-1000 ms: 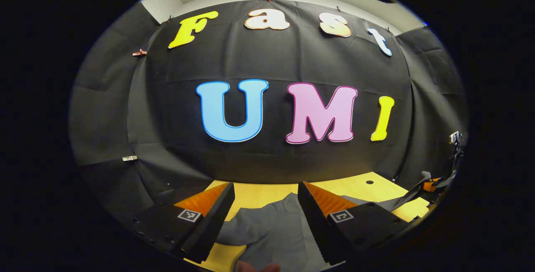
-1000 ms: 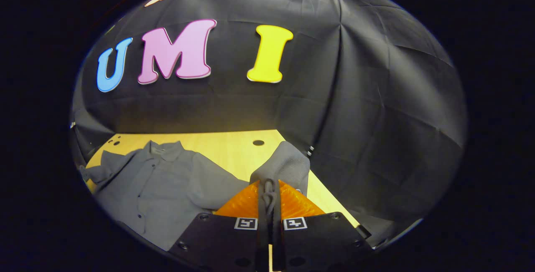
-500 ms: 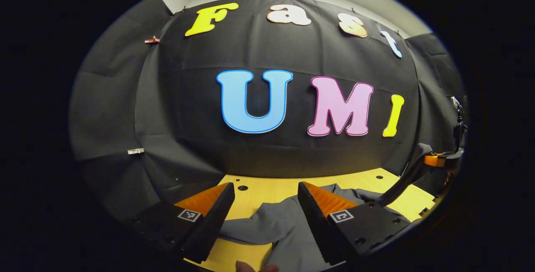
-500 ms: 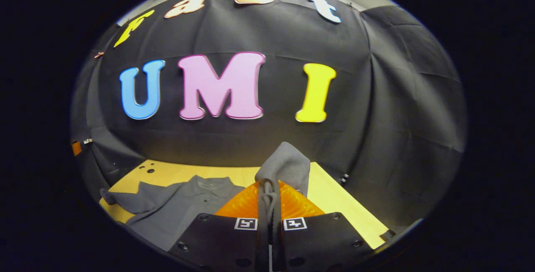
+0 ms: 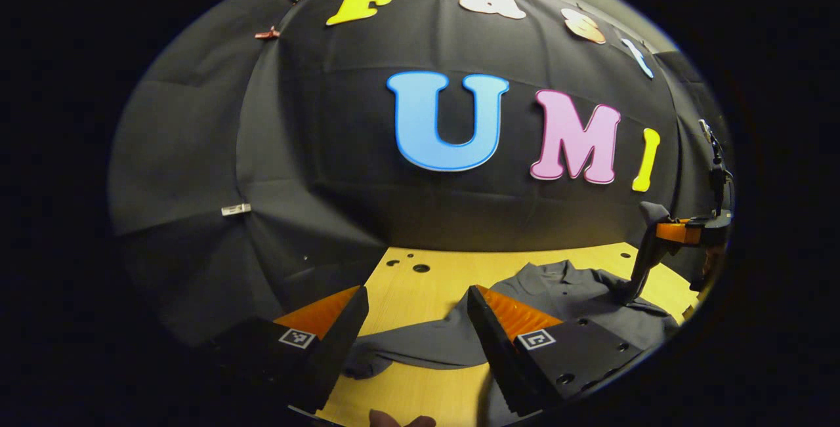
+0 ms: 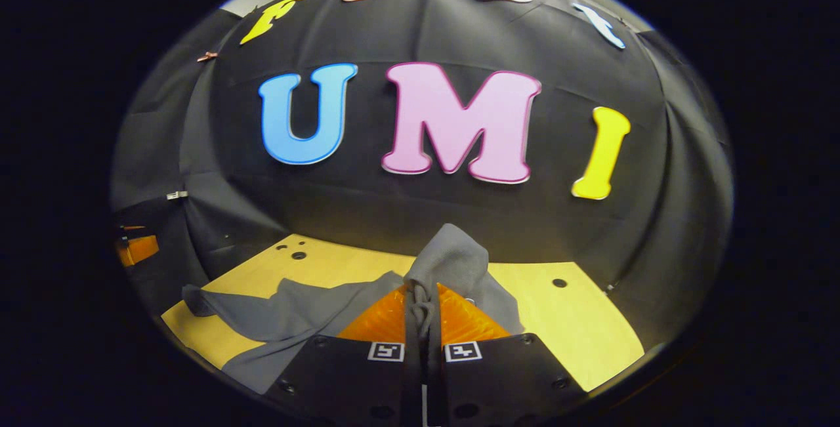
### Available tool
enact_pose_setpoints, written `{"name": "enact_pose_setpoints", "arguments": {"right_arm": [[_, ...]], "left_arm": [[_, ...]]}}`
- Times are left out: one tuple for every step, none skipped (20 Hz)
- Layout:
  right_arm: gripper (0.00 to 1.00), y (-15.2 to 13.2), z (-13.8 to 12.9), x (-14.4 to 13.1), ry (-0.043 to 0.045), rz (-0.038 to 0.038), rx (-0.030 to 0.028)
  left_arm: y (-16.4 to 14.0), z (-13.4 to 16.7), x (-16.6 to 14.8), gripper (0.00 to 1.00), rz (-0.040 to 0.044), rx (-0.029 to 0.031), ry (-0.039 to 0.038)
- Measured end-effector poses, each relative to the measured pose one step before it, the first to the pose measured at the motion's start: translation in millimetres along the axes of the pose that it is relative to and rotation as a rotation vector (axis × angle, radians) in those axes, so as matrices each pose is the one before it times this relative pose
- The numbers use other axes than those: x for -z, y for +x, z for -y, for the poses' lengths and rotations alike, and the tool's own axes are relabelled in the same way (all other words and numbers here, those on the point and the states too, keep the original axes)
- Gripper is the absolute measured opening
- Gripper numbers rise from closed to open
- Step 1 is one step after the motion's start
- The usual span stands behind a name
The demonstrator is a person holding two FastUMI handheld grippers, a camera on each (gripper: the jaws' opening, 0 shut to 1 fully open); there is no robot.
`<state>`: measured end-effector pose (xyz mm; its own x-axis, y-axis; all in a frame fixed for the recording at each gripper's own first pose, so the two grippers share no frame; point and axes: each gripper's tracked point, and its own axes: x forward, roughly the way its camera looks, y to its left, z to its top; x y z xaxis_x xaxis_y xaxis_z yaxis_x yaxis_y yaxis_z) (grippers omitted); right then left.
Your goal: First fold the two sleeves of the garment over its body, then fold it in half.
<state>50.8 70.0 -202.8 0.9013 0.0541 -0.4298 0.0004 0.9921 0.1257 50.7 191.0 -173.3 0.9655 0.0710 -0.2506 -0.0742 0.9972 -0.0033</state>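
One wooden table (image 5: 420,289) carries everything, its pale top drilled with a few round holes near the far edge. Spread across it is the grey garment (image 5: 564,292), a collared shirt with small buttons down the front; in the left gripper view its body lies toward the right side of the table with the collar pointing to the far edge. The left sleeve (image 5: 407,348) stretches flat across the wood toward the table's left side, its cuff crumpled near the near edge. The right sleeve (image 6: 453,263) is lifted off the table and bunched, its cuff standing up above the fingers that hold it.

The right gripper (image 6: 423,312) has its fingers pressed together on that right sleeve, with a twist of cloth squeezed between them; in the left gripper view it sits by the table's right edge with the sleeve hanging from it down to the shirt. The left gripper (image 5: 413,332) hangs above the left sleeve with its fingers wide apart, gripping nothing.
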Motion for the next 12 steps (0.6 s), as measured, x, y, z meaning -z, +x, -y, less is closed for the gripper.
{"name": "enact_pose_setpoints", "arguments": {"right_arm": [[0.07,8.84,-10.51,7.71,-0.01909,-0.01566,-0.02043],[0.08,8.14,-9.96,8.38,-0.01757,-0.02128,-0.01790],[0.08,9.63,-10.68,9.65,-0.01370,-0.01863,-0.01454],[0.08,8.86,-8.01,8.01,-0.01375,-0.01928,-0.01246],[0.08,8.61,-7.11,7.60,-0.00849,-0.01629,-0.01075],[0.08,8.00,-7.39,8.87,-0.00407,-0.01942,-0.01182],[0.07,9.08,-6.50,13.08,-0.00646,-0.02328,-0.00749],[0.08,8.53,-7.06,11.50,-0.00366,-0.02545,-0.00309],[0.08,9.20,-7.03,10.60,-0.00264,-0.02611,-0.00721],[0.08,7.16,-7.26,9.84,-0.00247,-0.02757,-0.01008],[0.09,8.06,-8.00,9.76,-0.00493,-0.02772,-0.01296],[0.10,8.01,-7.61,9.89,-0.00663,-0.02842,-0.01579]], "left_arm": [[3.45,-11.29,9.82,0.96,-0.01734,-0.01424,-0.00283],[5.44,-10.56,11.74,0.96,-0.01910,-0.01525,-0.00044],[4.80,-9.57,9.51,0.92,-0.01894,-0.01494,0.00124],[6.31,-10.47,12.84,0.96,-0.02211,-0.01710,0.00449],[5.48,-9.13,8.39,0.96,-0.01756,-0.01264,0.00460],[6.83,-8.40,10.31,0.96,-0.01877,-0.01077,0.00284],[6.48,-6.57,9.71,0.96,-0.02108,-0.00714,0.00158],[7.62,-6.55,10.13,0.92,-0.01974,-0.01107,0.00012],[8.16,-5.52,7.60,0.96,-0.01929,-0.00823,-0.00518],[8.15,-3.94,9.87,0.96,-0.02451,-0.00375,-0.00992],[8.92,-2.30,7.44,0.96,-0.02336,0.00001,-0.01416],[7.34,-3.71,8.65,0.96,-0.02143,-0.00517,-0.01535]]}}
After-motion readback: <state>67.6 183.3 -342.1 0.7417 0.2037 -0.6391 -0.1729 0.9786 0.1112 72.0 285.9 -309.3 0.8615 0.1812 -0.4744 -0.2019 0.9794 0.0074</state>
